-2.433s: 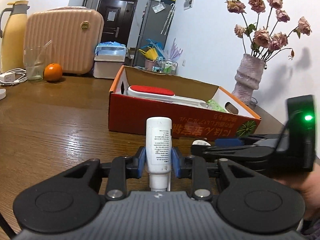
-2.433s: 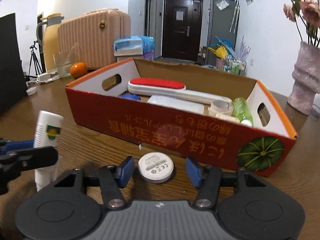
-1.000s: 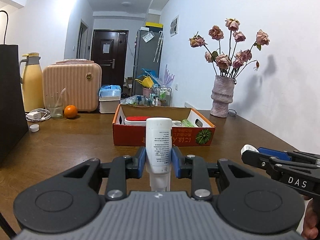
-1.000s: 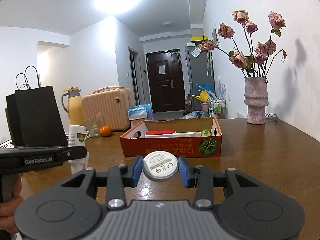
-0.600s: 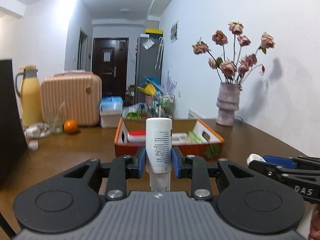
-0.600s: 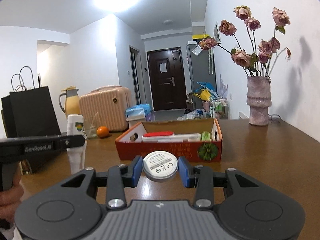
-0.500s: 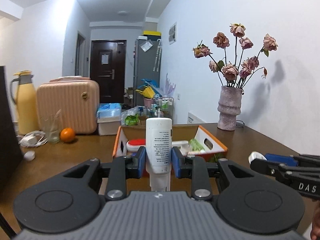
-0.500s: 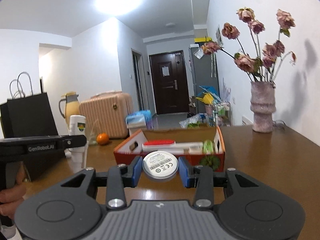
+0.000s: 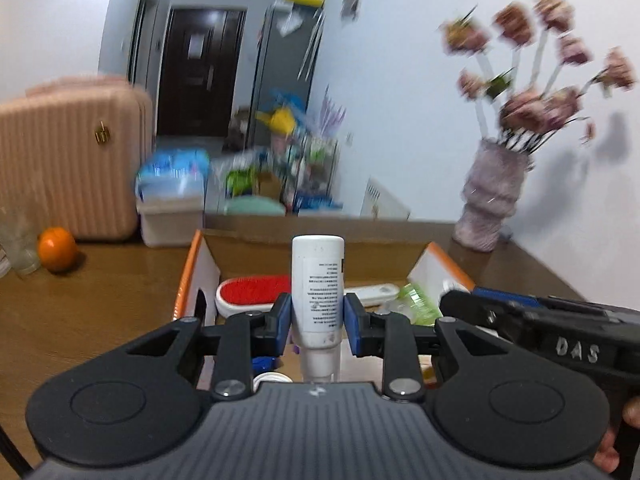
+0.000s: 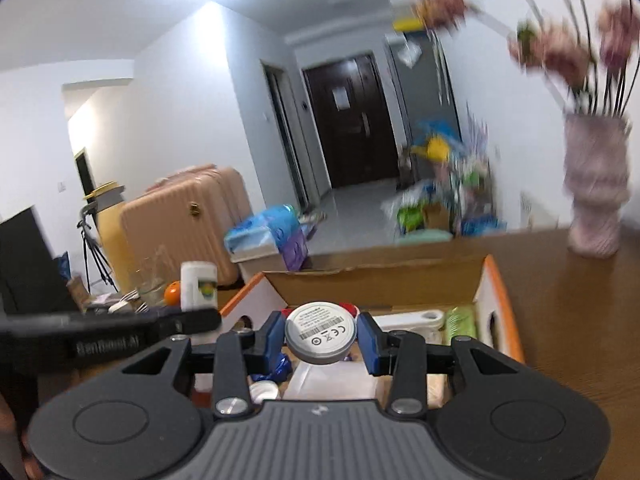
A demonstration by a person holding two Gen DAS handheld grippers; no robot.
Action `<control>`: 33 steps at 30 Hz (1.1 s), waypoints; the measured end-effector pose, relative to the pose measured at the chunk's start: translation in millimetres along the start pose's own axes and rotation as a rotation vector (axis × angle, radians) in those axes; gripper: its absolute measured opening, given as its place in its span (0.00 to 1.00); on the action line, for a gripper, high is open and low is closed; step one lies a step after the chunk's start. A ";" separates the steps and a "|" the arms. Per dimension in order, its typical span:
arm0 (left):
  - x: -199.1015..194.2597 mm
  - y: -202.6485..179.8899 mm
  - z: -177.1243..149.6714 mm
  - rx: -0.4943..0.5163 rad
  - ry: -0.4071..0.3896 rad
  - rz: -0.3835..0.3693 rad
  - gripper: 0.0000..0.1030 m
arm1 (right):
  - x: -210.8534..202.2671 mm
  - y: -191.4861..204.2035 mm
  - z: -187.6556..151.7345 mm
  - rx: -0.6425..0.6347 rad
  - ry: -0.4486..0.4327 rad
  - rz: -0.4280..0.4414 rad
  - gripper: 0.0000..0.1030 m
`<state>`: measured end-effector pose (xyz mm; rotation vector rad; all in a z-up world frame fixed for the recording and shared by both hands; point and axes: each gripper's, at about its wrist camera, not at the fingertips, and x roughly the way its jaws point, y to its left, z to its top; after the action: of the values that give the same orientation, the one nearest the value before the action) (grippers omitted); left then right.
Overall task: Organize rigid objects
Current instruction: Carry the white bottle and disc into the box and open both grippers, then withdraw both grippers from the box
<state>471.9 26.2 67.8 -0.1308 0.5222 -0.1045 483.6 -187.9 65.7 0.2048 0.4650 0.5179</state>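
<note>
My left gripper [image 9: 317,322] is shut on a white tube [image 9: 318,288] with its cap end down, held above the open orange cardboard box [image 9: 188,272]. My right gripper [image 10: 321,338] is shut on a round white disc [image 10: 321,333] with a printed label, also over the box [image 10: 494,280]. Inside the box lie a white brush with a red pad [image 9: 250,290], a green packet [image 9: 418,300], a clear container [image 10: 332,380] and small blue and white items. The right gripper's black body [image 9: 552,332] shows at the right of the left wrist view; the left gripper [image 10: 112,330] with the tube [image 10: 199,284] shows at the left of the right wrist view.
The box stands on a brown wooden table [image 9: 100,292]. An orange [image 9: 57,249] and a glass [image 9: 16,244] sit far left before a pink suitcase [image 9: 72,160]. A vase of dried roses [image 9: 494,196] stands at the far right. A black bag [image 10: 24,264] is at the left.
Both grippers have moved forward quickly, from well short of the box to over it, each keeping hold of its object. The background is motion-blurred now.
</note>
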 end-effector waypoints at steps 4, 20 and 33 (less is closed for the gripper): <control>52.6 17.6 -1.5 -0.028 0.106 0.019 0.28 | 61.8 -13.6 3.8 0.016 0.074 -0.055 0.38; 82.2 24.2 8.8 -0.012 0.133 0.014 0.64 | 114.1 -26.7 9.0 -0.004 0.100 -0.122 0.56; 27.1 11.8 7.6 0.164 -0.029 0.148 0.79 | 72.0 -16.1 15.5 -0.067 0.112 -0.199 0.58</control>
<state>499.8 35.1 59.3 0.0662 0.4907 -0.0002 553.1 -165.3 47.4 0.0638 0.5698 0.3508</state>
